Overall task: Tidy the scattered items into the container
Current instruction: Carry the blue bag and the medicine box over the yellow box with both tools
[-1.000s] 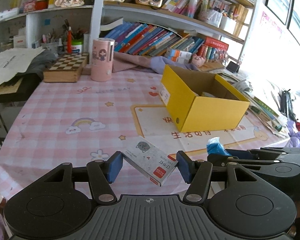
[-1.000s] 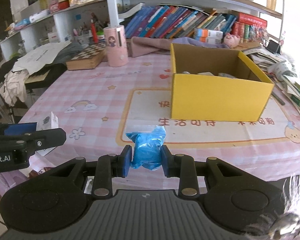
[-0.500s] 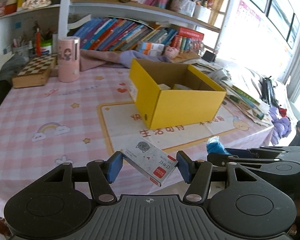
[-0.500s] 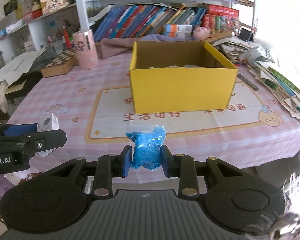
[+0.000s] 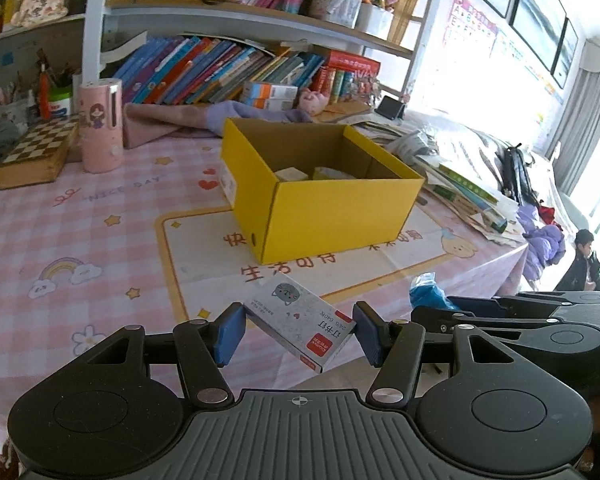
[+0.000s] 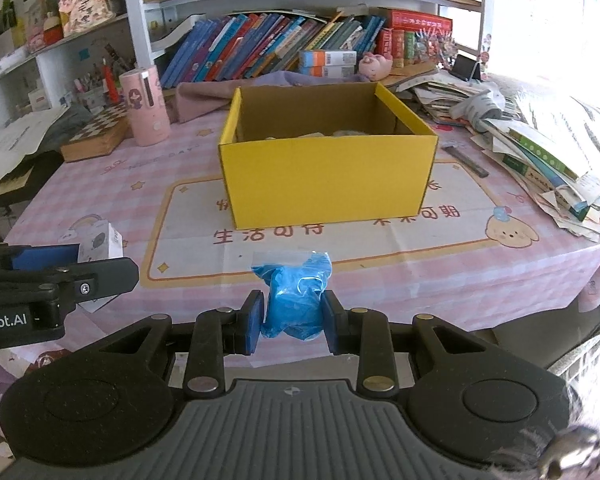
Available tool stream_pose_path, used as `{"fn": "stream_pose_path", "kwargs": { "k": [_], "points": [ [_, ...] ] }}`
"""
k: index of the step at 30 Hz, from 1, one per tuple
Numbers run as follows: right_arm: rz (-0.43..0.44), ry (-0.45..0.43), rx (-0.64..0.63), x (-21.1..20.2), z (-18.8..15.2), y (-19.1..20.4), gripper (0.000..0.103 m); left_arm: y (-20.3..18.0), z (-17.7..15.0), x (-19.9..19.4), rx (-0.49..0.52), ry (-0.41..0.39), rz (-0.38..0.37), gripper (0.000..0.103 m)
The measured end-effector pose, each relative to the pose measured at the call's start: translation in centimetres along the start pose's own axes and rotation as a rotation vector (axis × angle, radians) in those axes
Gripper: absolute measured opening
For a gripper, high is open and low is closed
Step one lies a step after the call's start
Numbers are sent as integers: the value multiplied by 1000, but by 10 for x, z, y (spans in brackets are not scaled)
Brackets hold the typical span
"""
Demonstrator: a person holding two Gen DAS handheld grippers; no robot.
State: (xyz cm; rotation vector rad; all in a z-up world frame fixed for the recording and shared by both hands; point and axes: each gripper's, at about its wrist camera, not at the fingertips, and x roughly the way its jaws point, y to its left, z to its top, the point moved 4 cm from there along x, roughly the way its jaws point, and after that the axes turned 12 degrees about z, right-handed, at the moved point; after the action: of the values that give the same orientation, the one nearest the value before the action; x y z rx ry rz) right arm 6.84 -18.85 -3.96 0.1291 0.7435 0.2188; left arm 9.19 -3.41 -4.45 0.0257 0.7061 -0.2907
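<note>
Both grippers have swung round toward the yellow cardboard box (image 6: 328, 176) since a second ago: it sat off to the right of each view then and now stands nearly dead ahead, while each load has kept its place between its pads.

At far left in the left wrist view a chessboard box (image 5: 36, 152) lies at the table's back edge, with a pink cartoon-printed canister (image 5: 100, 128) upright just beside it. The pink checked tablecloth (image 5: 60, 232) runs forward to the left gripper (image 5: 299, 334), whose blue pads are clamped on a small staple box (image 5: 300, 318) with a grey cat face on its lid. That box sits skewed across the gap, one corner against the left pad and the opposite end against the right pad, its red-labelled corner dipping toward the camera, clear of the cloth.

The yellow box stands open on the cream printed panel of the cloth, beyond both grippers and well apart from them; a few pale items lie on its floor.

Right of the left gripper, and level with it, the right gripper (image 6: 291, 322) has its pads closed tight on a crumpled blue plastic bag (image 6: 294, 300). The bag bulges up above the pads, its clear sealed strip on top. A heap of books and papers (image 6: 540, 160) lies along the table's right edge.
</note>
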Motion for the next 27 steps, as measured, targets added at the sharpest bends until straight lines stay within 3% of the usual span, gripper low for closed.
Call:
{"fn": "stream_pose_path", "kwargs": {
  "k": [16,27],
  "points": [
    [-19,-8,29,-2,3,-16,29,-19,7,10,37,4,-28,58],
    [-69,4,71,-2,1,-45,29,-46,14,29,87,11,-92,58]
  ]
}}
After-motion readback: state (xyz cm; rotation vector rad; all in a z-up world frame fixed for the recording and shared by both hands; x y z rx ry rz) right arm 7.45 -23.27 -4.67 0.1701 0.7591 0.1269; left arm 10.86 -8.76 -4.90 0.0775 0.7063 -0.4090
